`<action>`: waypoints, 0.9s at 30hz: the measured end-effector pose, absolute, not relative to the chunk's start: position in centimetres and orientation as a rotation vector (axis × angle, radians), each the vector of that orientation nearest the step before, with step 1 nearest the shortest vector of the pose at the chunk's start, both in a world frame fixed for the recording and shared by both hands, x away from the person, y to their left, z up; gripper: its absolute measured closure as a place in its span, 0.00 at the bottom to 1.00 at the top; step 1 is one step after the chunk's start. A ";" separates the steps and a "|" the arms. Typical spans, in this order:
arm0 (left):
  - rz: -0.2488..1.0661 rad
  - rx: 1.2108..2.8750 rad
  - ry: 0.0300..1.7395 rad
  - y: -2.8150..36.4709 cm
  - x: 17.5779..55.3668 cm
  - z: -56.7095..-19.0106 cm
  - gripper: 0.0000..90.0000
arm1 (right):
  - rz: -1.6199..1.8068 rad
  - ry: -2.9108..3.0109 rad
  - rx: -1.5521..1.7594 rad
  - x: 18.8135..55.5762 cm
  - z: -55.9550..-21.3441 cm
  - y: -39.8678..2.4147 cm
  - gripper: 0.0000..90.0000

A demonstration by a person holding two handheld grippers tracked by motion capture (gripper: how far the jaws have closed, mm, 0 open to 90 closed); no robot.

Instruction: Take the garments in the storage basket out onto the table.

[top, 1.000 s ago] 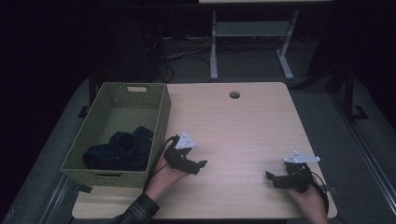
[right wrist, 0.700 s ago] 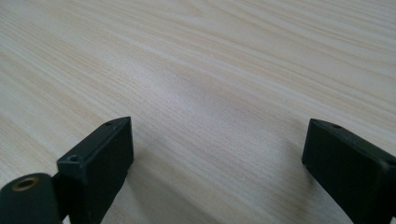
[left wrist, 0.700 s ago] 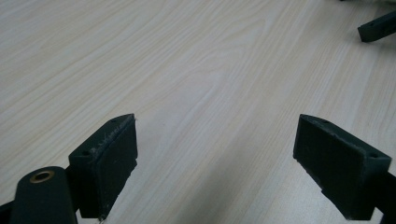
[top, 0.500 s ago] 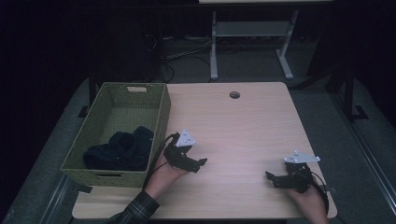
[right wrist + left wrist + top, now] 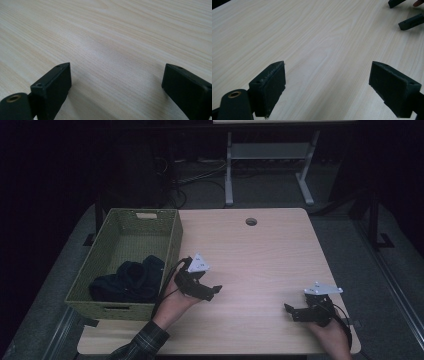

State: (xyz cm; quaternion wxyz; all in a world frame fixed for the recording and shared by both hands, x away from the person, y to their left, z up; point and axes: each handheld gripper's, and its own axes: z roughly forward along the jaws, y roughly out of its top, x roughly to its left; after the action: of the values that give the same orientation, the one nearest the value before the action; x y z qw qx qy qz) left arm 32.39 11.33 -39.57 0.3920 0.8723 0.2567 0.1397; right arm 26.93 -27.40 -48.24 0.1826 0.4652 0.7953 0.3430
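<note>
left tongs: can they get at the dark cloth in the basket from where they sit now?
Probably yes. The left tongs are open, hold nothing and sit just outside the green basket, whose top is open. The dark cloth lies near that wall. Only the wall stands between, so they would have to lift over it.

I see a light wooden table [image 5: 260,255] with a round cable hole [image 5: 251,221] near its far edge. Beyond the table, a white metal desk frame [image 5: 270,165] stands on dark floor [image 5: 350,230], with cables [image 5: 192,175] lying left of it. The room behind is dim, nearly black.
</note>
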 end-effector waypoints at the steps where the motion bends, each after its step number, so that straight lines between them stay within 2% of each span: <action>1: 0.356 2.211 0.653 11.3 32.4 -39.4 0.15 | 0.969 2.244 1.313 26.9 -48.2 -27.4 0.09; 27: 0.307 2.153 0.598 13.1 33.5 -36.2 0.15 | 0.969 2.245 1.311 26.9 -48.2 -27.4 0.09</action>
State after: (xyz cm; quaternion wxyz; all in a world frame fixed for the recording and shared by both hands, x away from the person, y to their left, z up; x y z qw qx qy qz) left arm 33.48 13.09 -36.22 0.4287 0.8623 0.2396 0.1231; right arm 26.93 -27.41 -48.24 0.1827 0.4645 0.7956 0.3434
